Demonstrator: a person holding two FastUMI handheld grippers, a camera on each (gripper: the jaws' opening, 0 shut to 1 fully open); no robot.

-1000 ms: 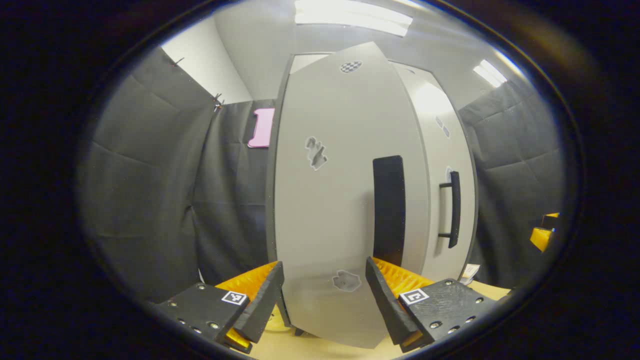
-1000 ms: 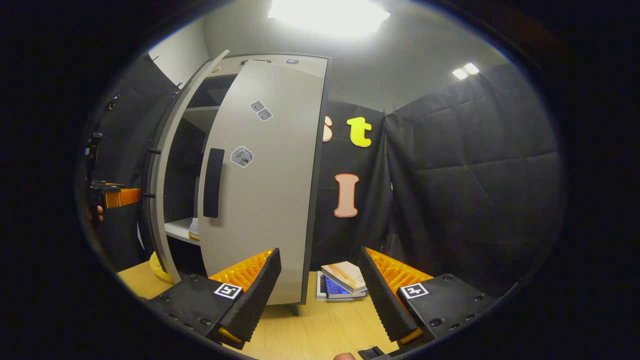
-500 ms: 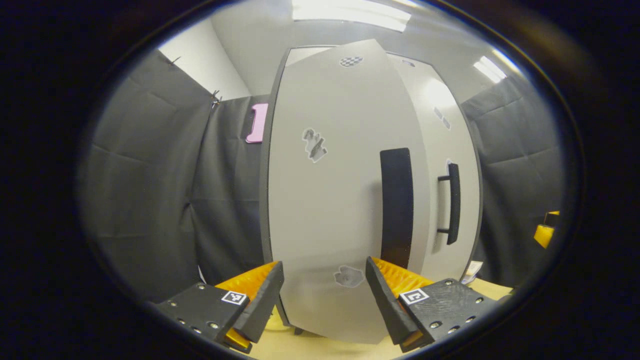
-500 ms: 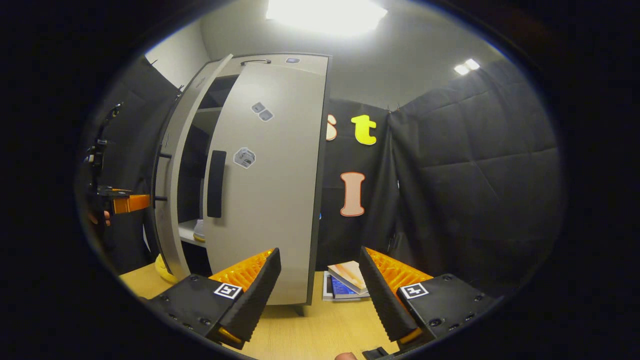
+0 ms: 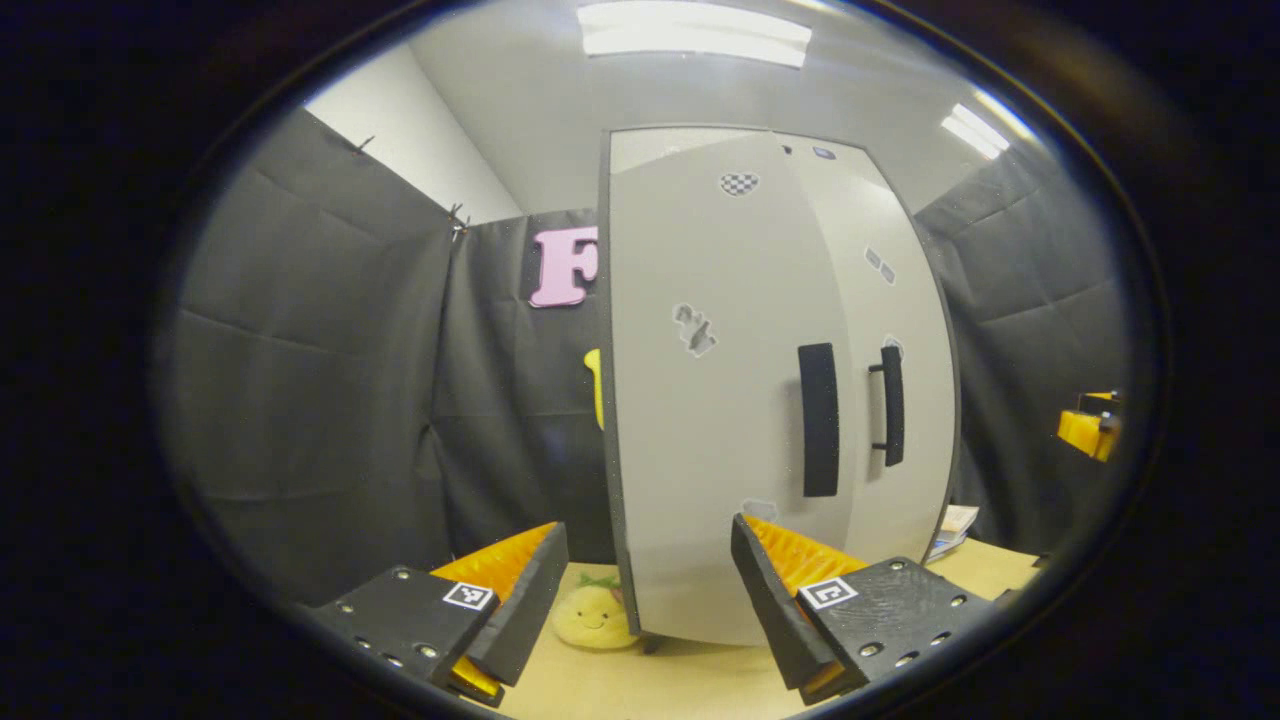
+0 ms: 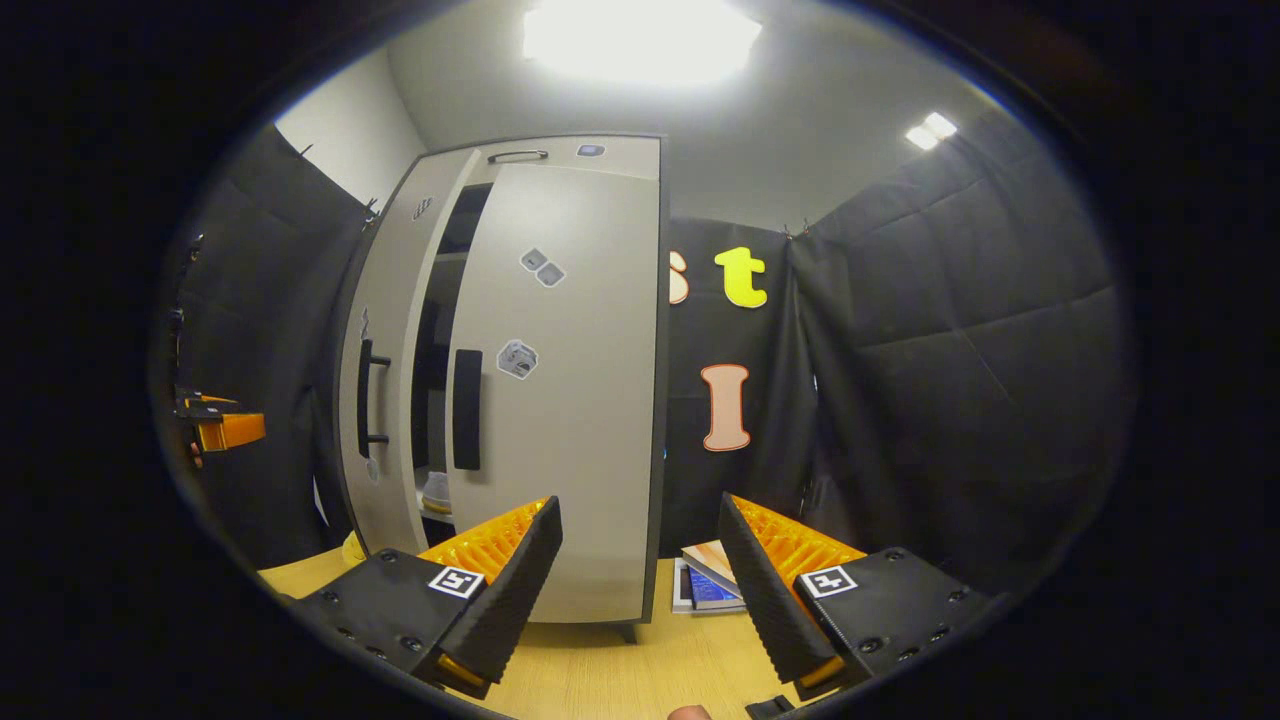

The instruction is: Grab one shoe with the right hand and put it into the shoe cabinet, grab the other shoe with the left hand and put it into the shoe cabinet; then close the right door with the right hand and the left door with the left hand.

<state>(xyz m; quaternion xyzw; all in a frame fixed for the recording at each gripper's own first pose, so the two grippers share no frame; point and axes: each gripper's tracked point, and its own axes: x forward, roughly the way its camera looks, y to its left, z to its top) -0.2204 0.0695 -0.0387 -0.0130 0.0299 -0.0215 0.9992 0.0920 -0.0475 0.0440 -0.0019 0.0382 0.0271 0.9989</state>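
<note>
The tall grey shoe cabinet (image 5: 760,400) with two flat panel doors stands on the pale wooden tabletop (image 5: 700,685), at centre in the left gripper view and left of centre in the right gripper view. Its doors are judged rigid, light boards that swing easily on their hinges, with smooth faces off which fingers may slide; a flat push near the handle edge, or a hold on the bar itself, is judged the best place to act.

In the left gripper view, a yellow plush toy with a smiling face (image 5: 592,618) is seen at lower centre beside the cabinet's foot, then the left door (image 5: 700,440) with its black vertical handle (image 5: 819,420), then the right door (image 5: 905,400) with its black bar handle (image 5: 890,405). From this angle the doors look nearly shut. The left gripper (image 5: 648,560) hangs released, fingers spread on nothing.

The right gripper view shows what that angle hides: a dark gap is left between the doors, and in it, low down, part of a white shoe (image 6: 436,490) rests on a shelf. A stack of books (image 6: 712,588) lies right of the cabinet's base. The right gripper (image 6: 640,545) is likewise spread and empty, near the right door but apart from it.
</note>
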